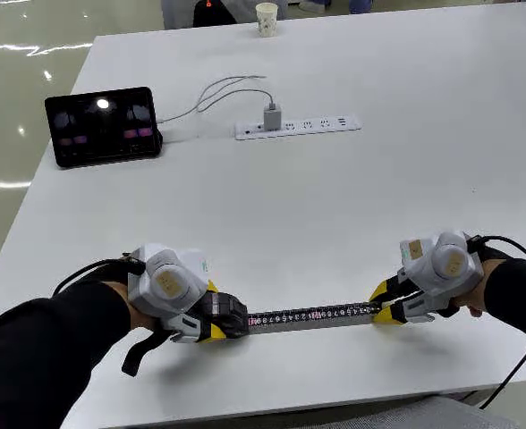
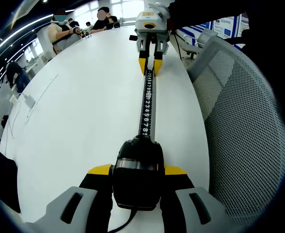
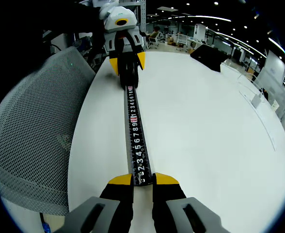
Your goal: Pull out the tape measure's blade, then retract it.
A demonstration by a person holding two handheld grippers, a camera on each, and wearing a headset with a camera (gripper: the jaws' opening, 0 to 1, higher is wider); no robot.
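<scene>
The black tape measure case (image 1: 228, 315) rests on the white table (image 1: 335, 206) near its front edge, and my left gripper (image 1: 215, 320) is shut on it. In the left gripper view the case (image 2: 138, 172) sits between the yellow fingertips (image 2: 100, 170). The blade (image 1: 312, 315) is pulled out and lies flat along the table, stretching to the right. My right gripper (image 1: 382, 302) is shut on the blade's end. In the right gripper view the blade (image 3: 134, 128) runs from my right gripper (image 3: 142, 179) to the case (image 3: 128, 73) in the left gripper (image 3: 127, 59).
A dark tablet (image 1: 103, 125) stands at the back left. A white power strip (image 1: 299, 126) with a charger and cable lies mid-table, and a paper cup (image 1: 267, 18) is at the far edge. A grey mesh chair (image 2: 244, 121) is just past the front edge.
</scene>
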